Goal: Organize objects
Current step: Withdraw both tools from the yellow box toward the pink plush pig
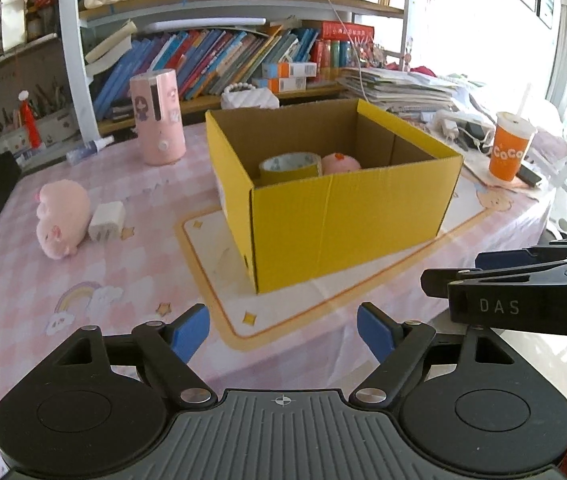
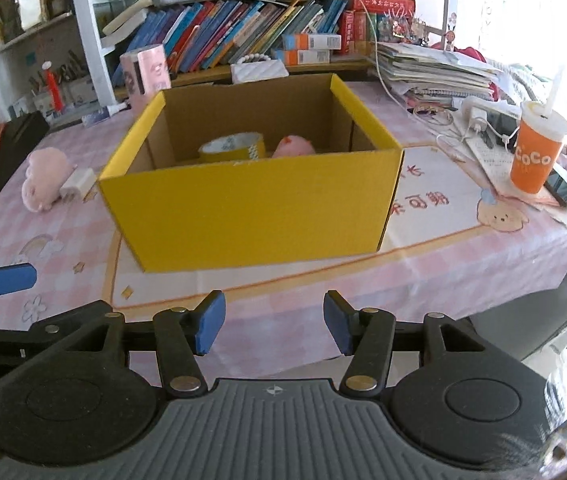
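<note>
Cardboard dominates both views: a yellow box (image 1: 347, 216) stands open-topped on the pink checked tablecloth (image 1: 131, 280), toward twelve o'clock from both grippers. Inside it lie a roll of yellow tape (image 1: 289, 168) and, touching it at its three o'clock side, a pink plush toy (image 1: 341, 163). Outside the box, at about ten o'clock in the left wrist view, a second pink plush (image 1: 61, 220) lies on the cloth with a white charger plug (image 1: 106, 222) just beside it. A pink cylindrical dispenser (image 1: 158, 118) stands upright behind them, near the bookshelf (image 1: 219, 60). An orange CoCo cup (image 2: 537, 152) with a straw stands at two o'clock in the right wrist view, well apart from the box.

The left gripper (image 1: 283, 330) hangs over the near table edge, blue pads spread wide with nothing between them. The right gripper (image 2: 274, 326) sits beside it, pads parted more narrowly and likewise empty.
</note>
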`<state>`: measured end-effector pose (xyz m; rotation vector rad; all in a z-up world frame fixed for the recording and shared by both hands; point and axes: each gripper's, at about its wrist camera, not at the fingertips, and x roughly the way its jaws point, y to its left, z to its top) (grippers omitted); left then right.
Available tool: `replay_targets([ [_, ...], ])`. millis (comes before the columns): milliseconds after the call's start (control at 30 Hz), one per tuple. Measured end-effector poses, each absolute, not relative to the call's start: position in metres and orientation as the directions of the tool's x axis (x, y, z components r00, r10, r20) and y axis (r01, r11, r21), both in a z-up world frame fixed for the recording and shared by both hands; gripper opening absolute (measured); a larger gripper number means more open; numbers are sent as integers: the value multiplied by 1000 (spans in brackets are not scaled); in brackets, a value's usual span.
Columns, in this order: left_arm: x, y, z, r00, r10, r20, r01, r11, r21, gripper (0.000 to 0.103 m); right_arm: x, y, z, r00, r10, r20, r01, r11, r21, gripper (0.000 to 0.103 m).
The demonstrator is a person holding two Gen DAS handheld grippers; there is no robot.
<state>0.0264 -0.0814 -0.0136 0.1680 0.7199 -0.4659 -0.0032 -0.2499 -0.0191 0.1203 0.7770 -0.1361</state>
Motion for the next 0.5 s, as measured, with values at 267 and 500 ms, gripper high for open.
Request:
replay_targets([
  [267, 11, -60, -16, 642, -345, -685, 466, 885, -9, 83, -20, -226, -25, 688, -61, -724, 157, 985, 66, 54],
  [500, 0, -37, -18, 641, -325, -696, 446, 895, -7, 83, -29, -202, -28, 681, -40, -732, 132, 989, 69, 56],
])
